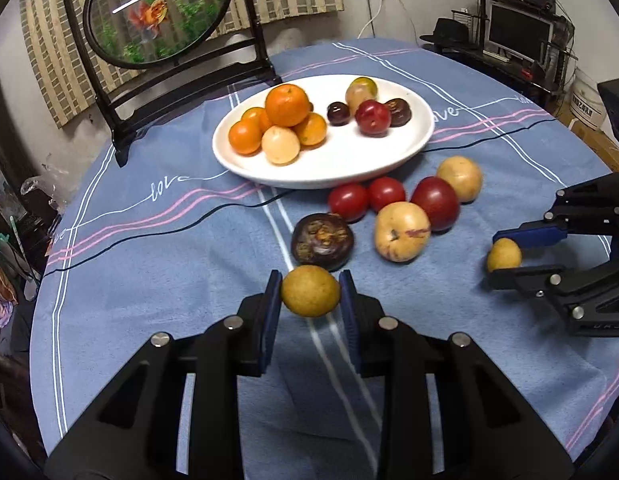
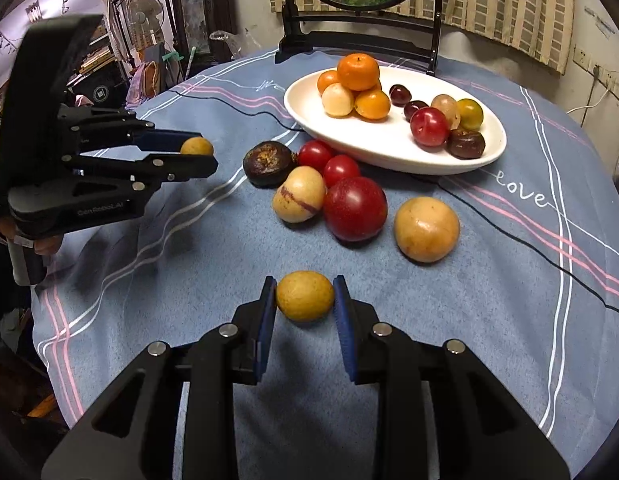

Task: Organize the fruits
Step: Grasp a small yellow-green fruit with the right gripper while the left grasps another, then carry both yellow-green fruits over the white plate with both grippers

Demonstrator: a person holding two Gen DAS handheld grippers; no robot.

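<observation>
Left wrist | left tongs (image 1: 310,292) pinching yellow fruit (image 1: 310,290) | right tongs (image 2: 304,296) pinching second yellow fruit (image 2: 304,295)

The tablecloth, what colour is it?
The tablecloth is blue with white, pink and black stripes; clearest in the left wrist view.

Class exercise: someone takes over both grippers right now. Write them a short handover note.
Left gripper: shut on a small yellow fruit.
Right gripper: shut on another small yellow fruit.
White plate: holds oranges and dark and red fruits.
Left on the blue cloth: six fruits, including the mangosteen and two small tomatoes.
Both held fruits likely go to the plate.
</observation>
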